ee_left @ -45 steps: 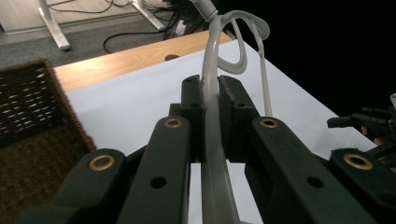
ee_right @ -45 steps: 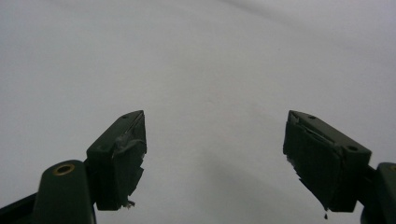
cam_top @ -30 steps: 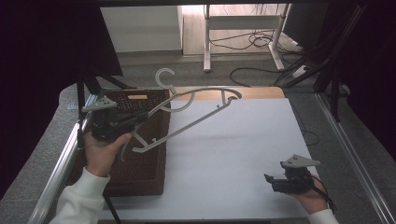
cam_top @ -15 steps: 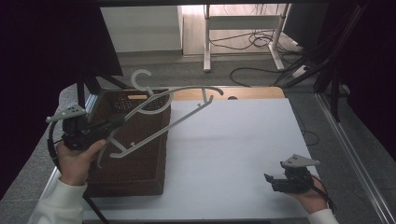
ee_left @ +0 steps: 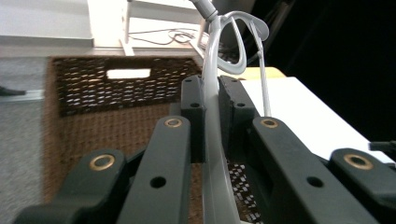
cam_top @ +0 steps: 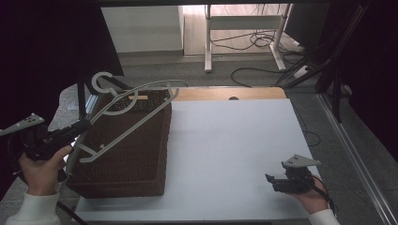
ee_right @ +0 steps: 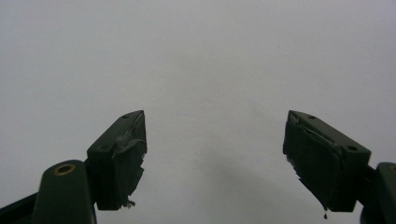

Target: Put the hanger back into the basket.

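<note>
Two tools are in the person's hands at the near edge of the desk (cam_top: 234, 150), one to each side of the brown wicker basket (cam_top: 126, 154) that stands on the desk's left part. The right tool (cam_top: 280, 180) sits well to the right of the basket, low over the white desk surface near its front right corner; in the right gripper view its two black jaws stand wide apart with nothing between them, only bare white desk (ee_right: 201, 70) beyond. The left tool (cam_top: 77, 127) is held just off the basket's left side, and its jaws are closed narrowly on the thin grey bar of a pale grey plastic hanger (cam_top: 126, 126). In the left gripper view the hanger (ee_left: 212, 140) runs up between the two pads, with the basket's woven inside (ee_left: 93, 116) lying beneath. From that grip the hanger slants upward over the basket's open top toward its far edge, where the hook curls above the basket's far left corner.
</note>
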